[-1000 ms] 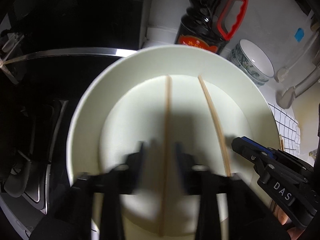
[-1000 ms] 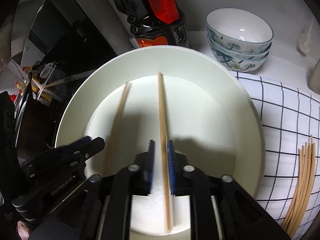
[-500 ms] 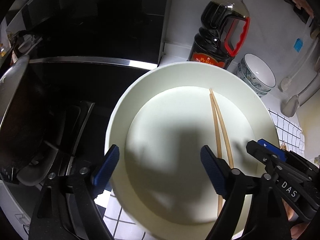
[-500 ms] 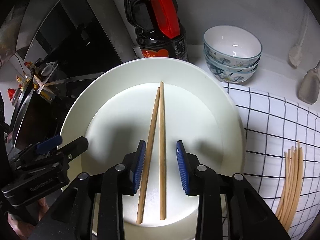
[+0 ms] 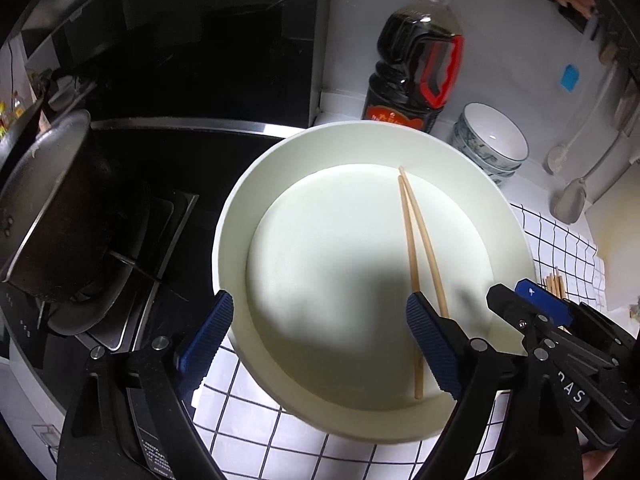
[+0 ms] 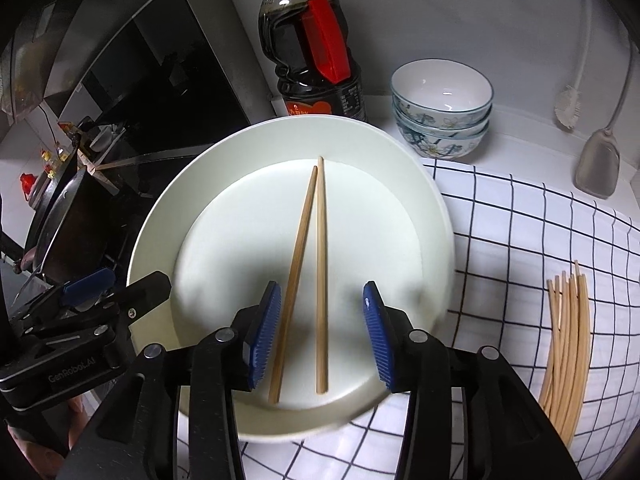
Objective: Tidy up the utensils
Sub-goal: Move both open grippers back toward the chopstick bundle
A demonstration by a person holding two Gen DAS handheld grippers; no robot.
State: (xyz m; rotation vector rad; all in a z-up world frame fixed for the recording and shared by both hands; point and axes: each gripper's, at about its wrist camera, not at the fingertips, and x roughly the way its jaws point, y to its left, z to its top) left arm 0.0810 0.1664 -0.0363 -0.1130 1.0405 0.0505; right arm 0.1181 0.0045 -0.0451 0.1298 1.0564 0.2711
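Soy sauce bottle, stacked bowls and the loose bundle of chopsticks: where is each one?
Soy sauce bottle [image 6: 316, 76]: right wrist view, on its dark body below the red handle.
Stacked bowls [image 6: 442, 120]: right wrist view, outer wall of the top bowl.
Bundle of chopsticks [image 6: 568, 344]: right wrist view, mid-length on the checked cloth.

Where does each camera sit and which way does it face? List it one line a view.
Left wrist: on the left gripper, angled down at the round white plate; its blue-padded jaws are opening, nothing between them.
Right wrist: on the right gripper, angled down at two wooden chopsticks lying on the plate; its jaws are opening around them.
Shared: plate, chopsticks, dark sauce bottle, stacked floral bowls, each other's gripper.
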